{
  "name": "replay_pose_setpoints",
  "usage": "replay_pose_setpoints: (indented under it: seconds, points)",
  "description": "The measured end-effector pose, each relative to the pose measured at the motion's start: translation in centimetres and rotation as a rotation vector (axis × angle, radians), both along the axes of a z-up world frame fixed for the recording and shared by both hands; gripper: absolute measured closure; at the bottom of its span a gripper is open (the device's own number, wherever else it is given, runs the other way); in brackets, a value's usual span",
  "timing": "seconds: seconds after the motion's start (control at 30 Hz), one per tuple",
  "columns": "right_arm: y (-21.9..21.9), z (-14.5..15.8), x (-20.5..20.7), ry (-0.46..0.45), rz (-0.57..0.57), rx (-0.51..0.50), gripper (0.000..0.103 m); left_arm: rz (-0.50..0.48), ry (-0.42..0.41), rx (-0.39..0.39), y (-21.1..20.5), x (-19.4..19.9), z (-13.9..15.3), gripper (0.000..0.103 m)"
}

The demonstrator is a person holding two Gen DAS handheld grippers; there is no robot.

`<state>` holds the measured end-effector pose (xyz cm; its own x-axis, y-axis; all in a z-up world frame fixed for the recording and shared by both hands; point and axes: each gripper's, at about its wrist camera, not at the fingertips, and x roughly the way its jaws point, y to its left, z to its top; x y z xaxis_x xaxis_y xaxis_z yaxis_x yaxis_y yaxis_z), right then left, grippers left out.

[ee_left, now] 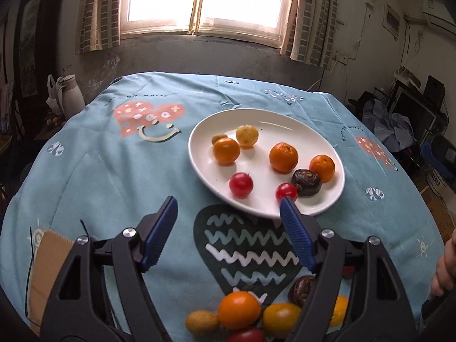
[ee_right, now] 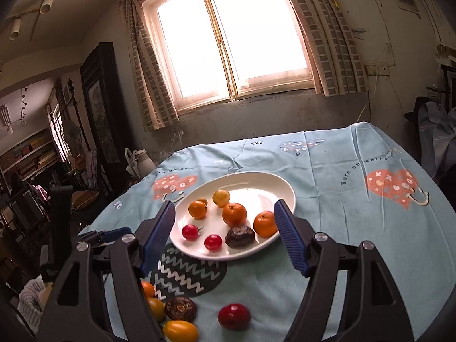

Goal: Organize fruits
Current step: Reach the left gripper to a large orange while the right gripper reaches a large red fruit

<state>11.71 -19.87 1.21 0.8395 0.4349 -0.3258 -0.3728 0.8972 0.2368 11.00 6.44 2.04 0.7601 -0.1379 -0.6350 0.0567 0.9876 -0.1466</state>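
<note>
A white oval plate (ee_left: 285,122) (ee_right: 282,185) lies on the blue patterned tablecloth. It holds three oranges (ee_left: 283,156) (ee_right: 234,213), two red tomatoes (ee_left: 241,184) (ee_right: 213,241), a pale yellow fruit (ee_left: 246,135) (ee_right: 221,197) and a dark wrinkled fruit (ee_left: 306,182) (ee_right: 240,236). Loose fruit lies on the cloth nearer to me: an orange (ee_left: 238,309), a yellow tomato (ee_left: 280,319) (ee_right: 180,331), a dark fruit (ee_right: 180,308) and a red tomato (ee_right: 234,315). My left gripper (ee_left: 229,202) is open, short of the plate's near rim, with nothing between its fingers. My right gripper (ee_right: 223,208) is open and empty too, its fingers framing the plate.
A white jug (ee_left: 71,94) (ee_right: 142,161) stands beyond the table's far left edge. Cardboard (ee_left: 47,270) lies at the near left. A person's hand (ee_left: 444,268) shows at the right edge. Furniture and clutter ring the round table.
</note>
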Motion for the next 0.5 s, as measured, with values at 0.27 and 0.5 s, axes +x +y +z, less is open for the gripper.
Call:
replay_pose_setpoints:
  seconds: [0.27, 0.5]
  points:
    - [-2.1, -4.6, -0.4, 0.204, -0.035, 0.048, 0.029, -0.024, 0.053, 0.019, 0.8, -5.7, -2.8, 0.027]
    - [-1.9, -5.1, -0.2, 0.230, -0.052, 0.025, 0.029, -0.065, 0.097, 0.035, -0.1, -5.2, -3.6, 0.027]
